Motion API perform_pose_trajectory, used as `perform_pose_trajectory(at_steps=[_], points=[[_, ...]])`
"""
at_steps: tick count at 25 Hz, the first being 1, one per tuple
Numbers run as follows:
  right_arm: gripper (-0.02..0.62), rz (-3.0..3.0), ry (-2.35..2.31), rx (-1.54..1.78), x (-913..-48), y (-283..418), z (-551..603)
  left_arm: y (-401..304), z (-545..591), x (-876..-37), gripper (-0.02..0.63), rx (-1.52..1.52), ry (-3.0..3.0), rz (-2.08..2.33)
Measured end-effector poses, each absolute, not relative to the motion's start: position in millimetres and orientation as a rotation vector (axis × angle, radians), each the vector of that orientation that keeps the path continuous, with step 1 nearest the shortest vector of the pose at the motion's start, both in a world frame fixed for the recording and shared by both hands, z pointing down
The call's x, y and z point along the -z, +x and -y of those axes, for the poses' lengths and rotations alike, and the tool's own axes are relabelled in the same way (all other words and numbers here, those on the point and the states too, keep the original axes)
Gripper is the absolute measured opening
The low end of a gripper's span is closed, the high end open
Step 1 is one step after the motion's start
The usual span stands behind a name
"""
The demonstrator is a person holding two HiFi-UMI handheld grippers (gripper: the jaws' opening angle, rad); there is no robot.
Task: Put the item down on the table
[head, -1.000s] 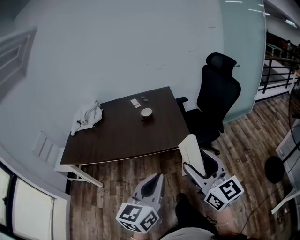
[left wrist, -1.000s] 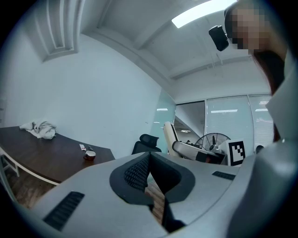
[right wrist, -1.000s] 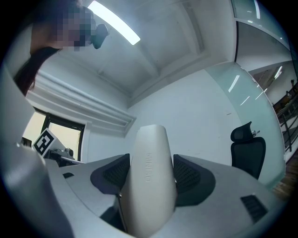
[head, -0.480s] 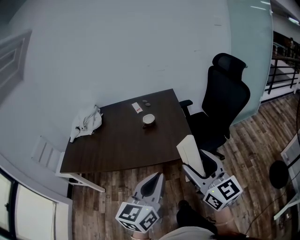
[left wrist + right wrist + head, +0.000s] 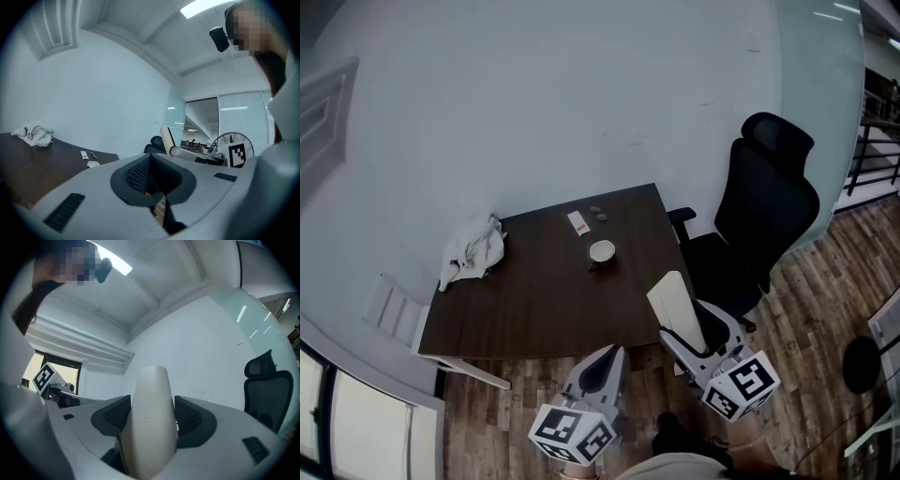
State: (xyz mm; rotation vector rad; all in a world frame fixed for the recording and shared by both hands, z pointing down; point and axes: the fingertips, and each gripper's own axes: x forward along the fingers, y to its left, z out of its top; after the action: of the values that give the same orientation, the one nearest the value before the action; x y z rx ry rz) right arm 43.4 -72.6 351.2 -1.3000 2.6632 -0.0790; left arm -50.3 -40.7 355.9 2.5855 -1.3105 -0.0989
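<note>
**Item pinched in the right fingers, short of the desk**

Cream-coloured, long and round-ended, the item (image 5: pixel 673 302) stood between the right gripper's (image 5: pixel 686 330) fingers (image 5: pixel 115 416); the two dark ribbed pads pressed on its two sides, one left and one right, and its rounded upper end rose well past them; faint raised lettering ran along its face, too soft to read. In the head view the item showed tilted, its free end up and away from the person, close by the near right corner of the dark brown desk (image 5: pixel 544 300); it rested on nothing but the gripper.

The left gripper (image 5: pixel 609 361) hung lower and to the left, over the wood floor (image 5: pixel 534 394); its fingers (image 5: pixel 136 176) were pressed together with nothing between them.

On the desk lay a crumpled white cloth (image 5: pixel 473 251) at the far left corner, a small pale bowl (image 5: pixel 602 251) toward the middle right, and a small white card (image 5: pixel 578 222) behind the bowl with two tiny dark things just beside it; a black office chair (image 5: pixel 759 225) stood at the desk's right side.
</note>
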Motion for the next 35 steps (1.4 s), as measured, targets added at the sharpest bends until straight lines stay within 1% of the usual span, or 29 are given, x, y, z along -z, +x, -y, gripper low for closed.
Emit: perform_pose_trajectory(at_steps=[13,22,35], points=[[0.296,-2.824,-1.196,0.048,-372.5,26.9,164.1,-47.1,121.5,-360.7,0.018,0.102,2.531,1.409],[0.296,-2.977,-1.182,0.028,-410.1,9.8,199.8,-50.7,147.2,-357.8,0.018,0.081,2.516,1.448],[0.296,-3.137,-1.273,0.017,-471.9,-4.1,251.3,-59.9,192.3,-356.9,0.018,0.050,2.556,1.382]])
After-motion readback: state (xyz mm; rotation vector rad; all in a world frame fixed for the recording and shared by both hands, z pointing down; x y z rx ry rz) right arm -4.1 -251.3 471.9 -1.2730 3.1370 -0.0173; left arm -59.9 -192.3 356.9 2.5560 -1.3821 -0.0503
